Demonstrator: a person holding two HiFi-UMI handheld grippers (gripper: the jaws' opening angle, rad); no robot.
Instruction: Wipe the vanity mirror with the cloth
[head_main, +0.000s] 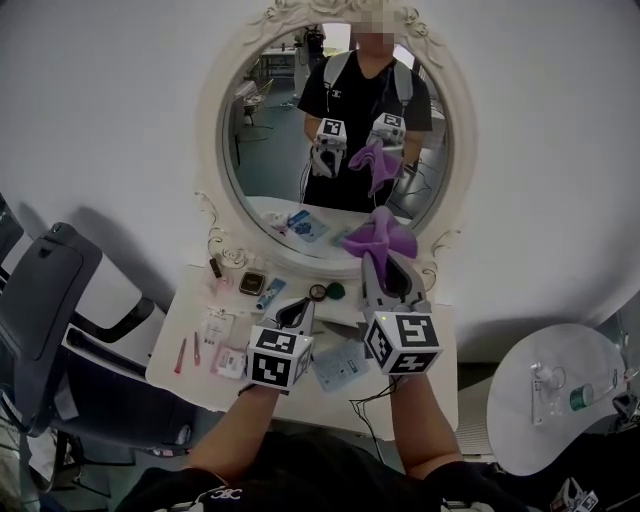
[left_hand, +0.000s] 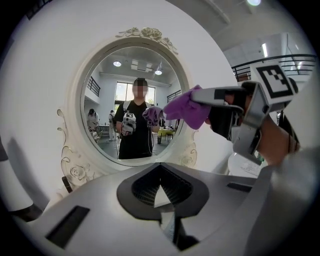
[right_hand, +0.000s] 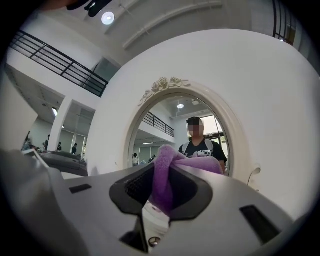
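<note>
Chair (head_main: 45, 300) cut by left edge; cloth (head_main: 380, 238) hides part of mirror (head_main: 335, 150).

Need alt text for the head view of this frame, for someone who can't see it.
The right gripper holds a purple cloth in its jaws up at the lower rim of an oval white-framed vanity mirror, which reflects the person and both grippers. The left gripper hangs lower, empty, over a white vanity table strewn with small toiletries.
</note>
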